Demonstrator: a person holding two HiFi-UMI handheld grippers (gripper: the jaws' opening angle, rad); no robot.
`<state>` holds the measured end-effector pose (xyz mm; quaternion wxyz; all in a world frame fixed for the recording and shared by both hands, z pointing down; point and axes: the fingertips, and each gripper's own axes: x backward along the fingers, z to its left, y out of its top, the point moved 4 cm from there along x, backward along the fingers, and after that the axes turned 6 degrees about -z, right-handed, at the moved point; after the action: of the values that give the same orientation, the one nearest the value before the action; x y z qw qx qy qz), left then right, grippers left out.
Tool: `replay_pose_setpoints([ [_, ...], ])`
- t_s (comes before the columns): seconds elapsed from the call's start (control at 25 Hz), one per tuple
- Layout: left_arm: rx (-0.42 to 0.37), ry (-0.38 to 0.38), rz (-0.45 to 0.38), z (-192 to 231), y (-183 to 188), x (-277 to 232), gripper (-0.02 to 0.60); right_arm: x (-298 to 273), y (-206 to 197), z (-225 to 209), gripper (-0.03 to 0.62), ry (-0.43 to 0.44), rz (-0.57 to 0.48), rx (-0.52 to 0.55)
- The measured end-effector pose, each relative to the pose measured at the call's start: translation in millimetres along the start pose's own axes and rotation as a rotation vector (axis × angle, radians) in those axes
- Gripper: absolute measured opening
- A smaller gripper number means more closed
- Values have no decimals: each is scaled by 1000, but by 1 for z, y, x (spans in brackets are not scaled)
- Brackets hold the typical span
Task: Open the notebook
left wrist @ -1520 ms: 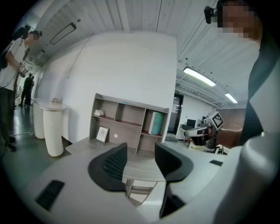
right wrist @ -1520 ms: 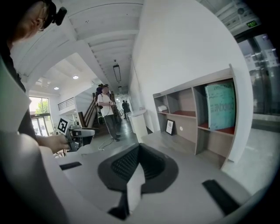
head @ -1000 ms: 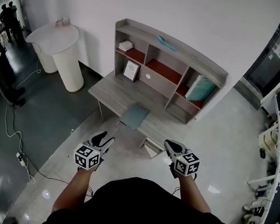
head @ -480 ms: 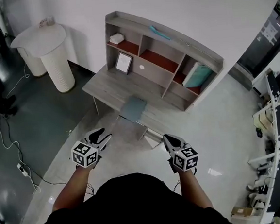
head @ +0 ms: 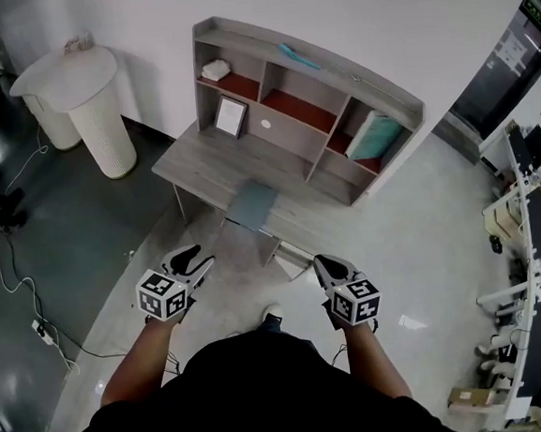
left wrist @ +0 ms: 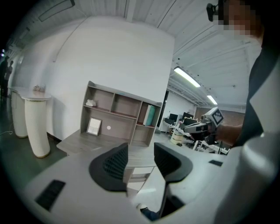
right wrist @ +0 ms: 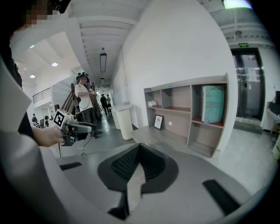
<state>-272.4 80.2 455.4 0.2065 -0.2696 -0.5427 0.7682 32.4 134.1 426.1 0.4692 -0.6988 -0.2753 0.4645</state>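
Grey desk (head: 200, 167) ahead of me, pushed up against the white wall, with shelves (head: 288, 146) on its back half. The notebook (head: 251, 205) lies flat and shut on the front part of the desk, near the edge that faces me. It looks grey-blue from up here. I think that is the one I have to open.

I am standing on the floor, well apart from the desk. Both of my tools are held out in front of me, down low, and they touch nothing.

My left gripper (head: 188, 263) has its two fingers apart, and there is only air between them. My right gripper (head: 325, 268) has its fingers pressed together, with nothing caught in them.

So I think the job has not really started. This is the part where I get close to the desk. The notebook is too far away to reach from here.

Next I would need to walk up until the notebook is right under my tools. Then one tool could press on the notebook so it does not slide. The other could slip a finger under the edge of the cover and lift it over. My right fingers may need to open first for that.
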Motion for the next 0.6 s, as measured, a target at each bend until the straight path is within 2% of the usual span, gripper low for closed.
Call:
replay_pose_setpoints([
  [0.2, -7, 23, 8, 1, 2, -2, 193, -11, -2, -14, 2, -14, -2, -10],
  [0.36, -1, 58, 19, 7, 3, -5, 190, -27, 0, -23, 2, 10, 3, -18],
  [0.6, -4, 85, 47, 11, 5, -37, 189, -49, -1, -56, 2, 39, 9, -36],
])
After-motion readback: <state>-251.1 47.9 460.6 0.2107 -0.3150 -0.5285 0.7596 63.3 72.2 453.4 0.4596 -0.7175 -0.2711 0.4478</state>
